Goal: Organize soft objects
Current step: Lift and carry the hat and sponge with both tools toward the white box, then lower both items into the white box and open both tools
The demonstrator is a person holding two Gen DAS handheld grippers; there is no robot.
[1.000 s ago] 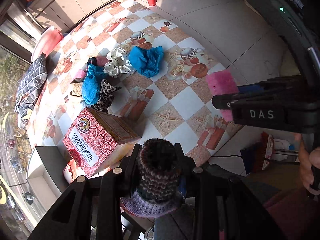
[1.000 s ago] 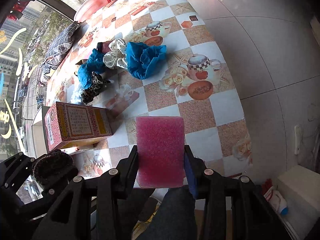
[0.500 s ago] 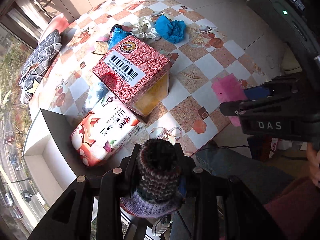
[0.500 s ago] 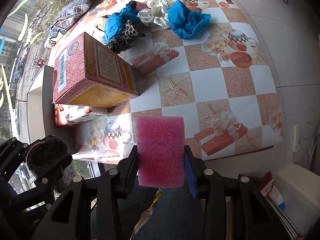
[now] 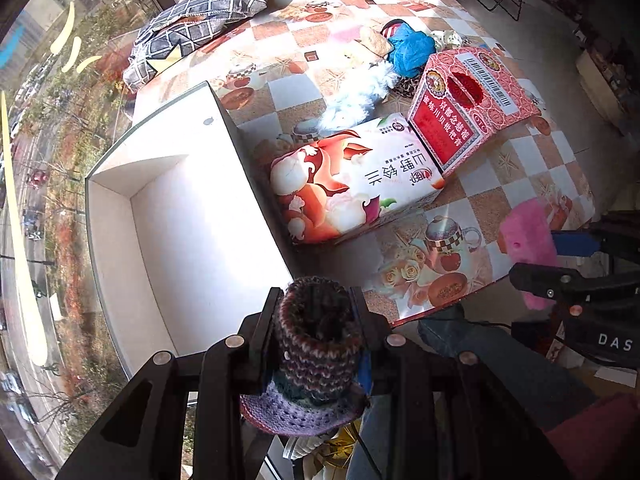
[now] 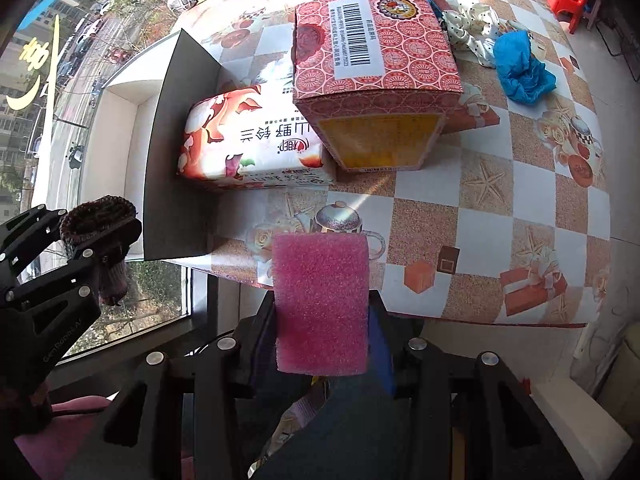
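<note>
My left gripper [image 5: 316, 308] is shut on a dark striped knitted hat [image 5: 318, 344] and holds it just off the table's near edge, beside the open white box [image 5: 180, 208]. My right gripper [image 6: 322, 312] is shut on a pink sponge [image 6: 322, 304], held above the table's front edge. The sponge also shows in the left wrist view [image 5: 526, 236], and the hat in the right wrist view [image 6: 96, 220]. A blue cloth [image 6: 520, 68], a polka-dot cream cloth [image 6: 474, 28], a light blue fluffy item [image 5: 360, 92] and a leopard cloth [image 5: 404, 84] lie further back on the table.
A floral white carton [image 5: 352, 184] lies next to the white box, with a red patterned carton [image 5: 468, 104] beside it. A grey checked cushion [image 5: 196, 20] lies at the far end. The table [image 6: 540, 200] has a checkered cover. A window is on the left.
Both grippers have swung left toward the white box while holding their objects. The white box and floral carton now fill the left wrist view, and the cloth pile has dropped back.
</note>
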